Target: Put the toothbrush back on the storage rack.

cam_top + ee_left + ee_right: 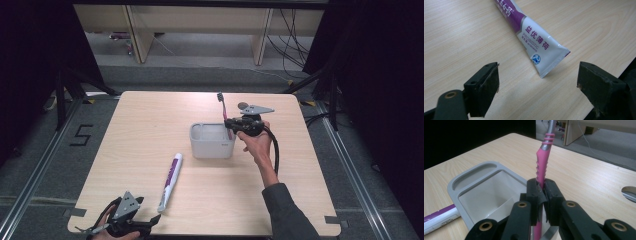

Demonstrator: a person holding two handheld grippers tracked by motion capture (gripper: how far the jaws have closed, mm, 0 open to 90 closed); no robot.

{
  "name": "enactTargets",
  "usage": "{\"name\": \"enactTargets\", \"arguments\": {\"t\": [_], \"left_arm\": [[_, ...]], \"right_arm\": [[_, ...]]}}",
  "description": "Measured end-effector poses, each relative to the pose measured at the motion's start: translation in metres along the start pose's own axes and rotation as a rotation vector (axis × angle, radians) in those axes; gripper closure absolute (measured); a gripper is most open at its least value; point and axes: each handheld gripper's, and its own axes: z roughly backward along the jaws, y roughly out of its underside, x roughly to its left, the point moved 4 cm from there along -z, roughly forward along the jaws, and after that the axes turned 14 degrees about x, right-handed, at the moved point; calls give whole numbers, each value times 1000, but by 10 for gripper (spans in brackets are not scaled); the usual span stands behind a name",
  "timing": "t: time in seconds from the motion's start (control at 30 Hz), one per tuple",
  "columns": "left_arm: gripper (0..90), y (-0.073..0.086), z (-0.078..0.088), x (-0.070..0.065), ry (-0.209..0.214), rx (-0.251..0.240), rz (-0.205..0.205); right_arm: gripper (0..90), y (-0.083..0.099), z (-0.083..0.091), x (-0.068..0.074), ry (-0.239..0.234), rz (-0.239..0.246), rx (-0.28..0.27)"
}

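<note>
A pink and grey toothbrush (pixel 223 111) stands upright over the right side of a grey holder box (pixel 212 140) in the middle of the table. My right gripper (pixel 231 123) is shut on its pink handle (pixel 541 170), with the lower end of the handle reaching down into the box (pixel 471 192). A white and purple toothpaste tube (pixel 170 181) lies flat on the table at the front left. My left gripper (pixel 150 221) sits at the front left edge, open, and the tube's crimped end (pixel 549 60) lies just ahead of its jaws, untouched.
The wooden table (pixel 150 125) has bare room on its left and far sides. Its front edge runs close under my left gripper. A small round mirror-like disc (pixel 630 193) lies on the table to the right of the box. Wooden furniture legs and cables stand on the floor beyond.
</note>
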Motion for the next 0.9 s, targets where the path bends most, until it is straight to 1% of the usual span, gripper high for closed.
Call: {"name": "enactTargets", "arguments": {"t": [0.03, 0.07, 0.1, 0.13, 0.2, 0.3, 0.33, 0.37, 0.4, 0.47, 0.5, 0.53, 0.57, 0.6, 0.63, 0.67, 0.73, 0.77, 0.8, 0.83, 0.87, 0.9], "left_arm": [[174, 0, 0, 0, 0, 0, 0], [174, 0, 0, 0, 0, 0, 0], [174, 0, 0, 0, 0, 0, 0], [174, 0, 0, 0, -1, -1, 0], [174, 0, 0, 0, -1, 1, 0], [174, 0, 0, 0, 0, -1, 1], [174, 0, 0, 0, 0, 0, 0], [174, 0, 0, 0, 0, 0, 0], [174, 0, 0, 0, 1, -1, 1], [174, 0, 0, 0, 0, 1, 0], [174, 0, 0, 0, 0, 1, 0], [174, 0, 0, 0, 0, 1, 0], [174, 0, 0, 0, 0, -1, 1], [174, 0, 0, 0, 0, 0, 0], [174, 0, 0, 0, 0, 0, 0], [174, 0, 1, 0, -1, 1, 1], [174, 0, 1, 0, -2, 2, 1], [174, 0, 0, 0, -1, -1, 4], [174, 0, 0, 0, -1, -1, 4], [174, 0, 0, 0, 1, -1, 3], [174, 0, 0, 0, -1, 0, 3], [174, 0, 0, 0, -1, 1, 2]], "right_arm": [[832, 1, 0, 1, -3, -21, 7], [821, 1, 0, -1, 18, -12, 4], [821, 1, 0, -1, 18, -12, 4], [815, 2, 0, 2, -7, -37, 8], [812, 2, -1, 1, 1, -37, 2], [814, 3, 0, 1, 3, -34, 9], [814, 2, 0, 0, 4, -16, 11], [811, 3, 1, 0, 6, -25, 9], [791, 3, 1, -1, -4, -13, 7], [784, 3, 1, -1, -1, -5, 0], [757, 4, 4, -2, 13, -22, -4], [728, 4, 4, -2, 4, -30, -5], [666, 5, 7, -2, 5, -55, -9], [642, 5, 8, -2, 5, -54, -9], [642, 5, 8, -2, 5, -54, -9], [577, 6, 12, -3, 19, -39, 1], [532, 7, 16, -1, 12, -56, -11], [504, 8, 19, -2, 19, -60, -15], [504, 8, 19, -2, 19, -60, -15], [486, 10, 23, -1, 18, -69, -12], [484, 12, 27, -1, 22, -68, -12], [484, 14, 31, -1, 27, -57, -22]]}}
